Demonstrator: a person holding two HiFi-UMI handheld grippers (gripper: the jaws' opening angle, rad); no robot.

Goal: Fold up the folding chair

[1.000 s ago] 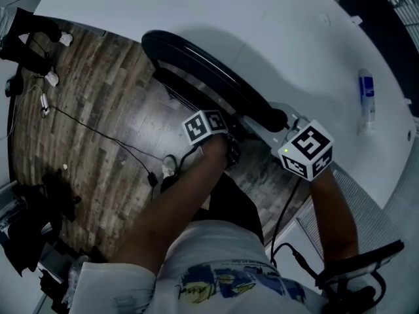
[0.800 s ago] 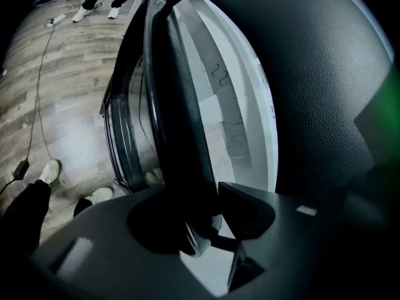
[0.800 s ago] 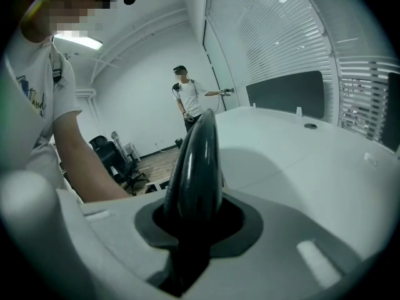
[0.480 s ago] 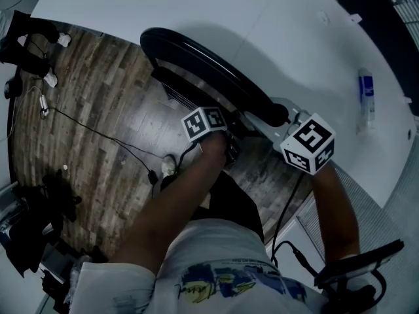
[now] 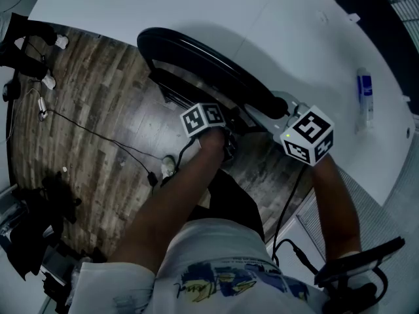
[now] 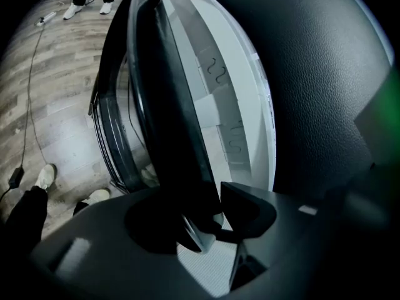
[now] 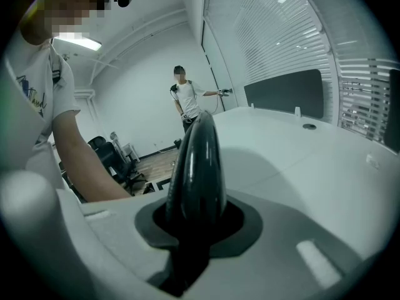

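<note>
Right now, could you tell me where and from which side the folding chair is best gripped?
I'd take the folding chair by its upper rim, coming from above: that rim stands exposed and is slim enough for fingers to straddle, as the right gripper does.

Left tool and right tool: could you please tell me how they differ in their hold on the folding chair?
The left tool has its jaws apart around a dark chair bar and has just been opening them. The right tool is clamped on the chair's glossy black rim. The left tool's body looks dark grey, while the right tool's is white. Both tools are at the same folding chair.
</note>
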